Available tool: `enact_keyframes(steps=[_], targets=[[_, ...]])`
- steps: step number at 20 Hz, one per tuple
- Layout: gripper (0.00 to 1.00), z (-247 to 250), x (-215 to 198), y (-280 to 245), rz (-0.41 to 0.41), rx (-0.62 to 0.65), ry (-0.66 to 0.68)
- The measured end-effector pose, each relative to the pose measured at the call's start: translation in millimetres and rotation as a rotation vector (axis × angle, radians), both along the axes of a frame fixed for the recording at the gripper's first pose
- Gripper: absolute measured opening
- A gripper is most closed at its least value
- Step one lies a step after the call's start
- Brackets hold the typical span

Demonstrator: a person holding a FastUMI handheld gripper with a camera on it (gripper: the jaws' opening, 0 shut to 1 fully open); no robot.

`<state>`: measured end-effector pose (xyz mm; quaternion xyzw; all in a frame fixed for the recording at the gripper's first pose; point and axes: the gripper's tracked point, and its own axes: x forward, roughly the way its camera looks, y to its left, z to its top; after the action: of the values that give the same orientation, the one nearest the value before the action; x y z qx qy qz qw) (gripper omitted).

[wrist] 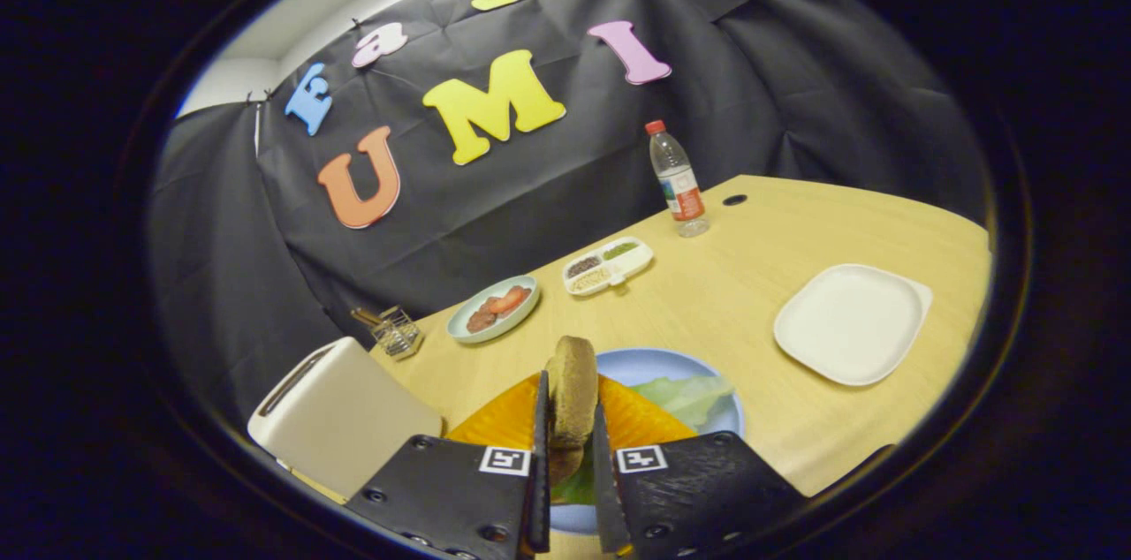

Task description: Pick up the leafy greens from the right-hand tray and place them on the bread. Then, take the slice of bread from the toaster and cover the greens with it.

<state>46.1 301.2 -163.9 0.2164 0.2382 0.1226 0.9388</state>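
My gripper is shut on a brown slice of bread, which stands on edge between the two fingers, low over a blue plate. A pale green lettuce leaf lies on that plate, just right of the fingers. More green shows under the held slice, down between the fingers. Orange ribbed surfaces spread out on both sides of the fingers and hide the plate's middle. I cannot tell what lies beneath them. The white toaster stands to the left of the fingers, its slot on top.
A white square tray sits bare to the right on the wooden table. Beyond the fingers are a small plate of tomato slices, a divided dish of seeds, a water bottle and a small wire holder.
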Motion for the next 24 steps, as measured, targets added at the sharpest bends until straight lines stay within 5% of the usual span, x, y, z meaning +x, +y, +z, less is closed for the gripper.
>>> enact_keyframes(steps=[7, 12, 24], targets=[[0.65, -8.4, -3.1, -32.8, -0.008, -0.078, 0.001], [0.91, 48.3, -9.2, -74.9, -0.047, -0.184, -0.186], [0.95, 175.1, -77.9, -180.8, -0.125, -0.383, -0.529]])
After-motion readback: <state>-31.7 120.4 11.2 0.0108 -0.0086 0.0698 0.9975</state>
